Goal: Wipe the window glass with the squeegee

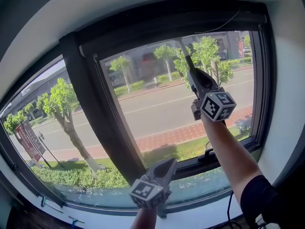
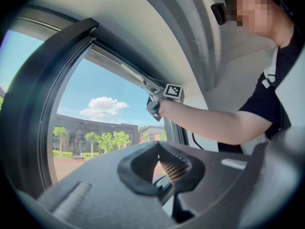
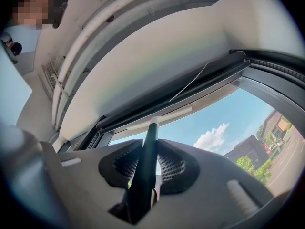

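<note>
Clamping the squeegee (image 3: 150, 142) handle, right gripper (image 1: 191, 74) holds the blade at the top of the glass (image 1: 157, 113), likely so a stroke can pull downward. Left gripper (image 1: 167, 165) sits near the glass bottom, jaws together, empty, probably parked clear of the stroke.

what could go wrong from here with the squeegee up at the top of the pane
1. The right claw pinches only the squeegee by its thin handle, so the blade may twist and streak the glass.
2. A thin cord hangs near the blade and might snag.
3. A downward pull could end against the window handle.
</note>
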Demonstrator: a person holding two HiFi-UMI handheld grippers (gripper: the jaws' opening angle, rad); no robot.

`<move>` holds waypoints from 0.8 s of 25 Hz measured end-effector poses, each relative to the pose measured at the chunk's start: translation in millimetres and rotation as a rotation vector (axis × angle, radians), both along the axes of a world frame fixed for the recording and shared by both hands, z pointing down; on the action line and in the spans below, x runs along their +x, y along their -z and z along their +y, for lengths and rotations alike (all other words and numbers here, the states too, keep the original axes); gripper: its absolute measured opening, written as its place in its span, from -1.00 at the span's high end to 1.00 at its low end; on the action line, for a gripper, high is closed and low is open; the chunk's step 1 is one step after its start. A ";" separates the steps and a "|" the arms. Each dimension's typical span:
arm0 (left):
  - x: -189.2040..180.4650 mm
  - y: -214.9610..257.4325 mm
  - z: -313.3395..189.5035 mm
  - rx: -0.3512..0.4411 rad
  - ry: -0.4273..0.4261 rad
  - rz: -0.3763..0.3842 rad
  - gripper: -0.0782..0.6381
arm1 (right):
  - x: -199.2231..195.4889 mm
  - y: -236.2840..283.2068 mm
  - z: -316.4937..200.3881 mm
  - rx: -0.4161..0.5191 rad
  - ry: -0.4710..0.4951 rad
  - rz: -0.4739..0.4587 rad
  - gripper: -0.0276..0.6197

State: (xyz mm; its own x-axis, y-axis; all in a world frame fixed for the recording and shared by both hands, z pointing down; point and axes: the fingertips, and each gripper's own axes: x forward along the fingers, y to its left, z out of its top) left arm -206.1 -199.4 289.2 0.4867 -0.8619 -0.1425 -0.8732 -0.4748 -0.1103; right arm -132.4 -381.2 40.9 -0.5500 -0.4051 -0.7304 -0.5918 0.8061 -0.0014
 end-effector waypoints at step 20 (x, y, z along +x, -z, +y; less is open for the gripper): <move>-7.6 -16.0 1.5 -0.030 -0.007 0.011 0.77 | -11.2 -32.6 -8.0 -0.013 -0.049 0.059 0.61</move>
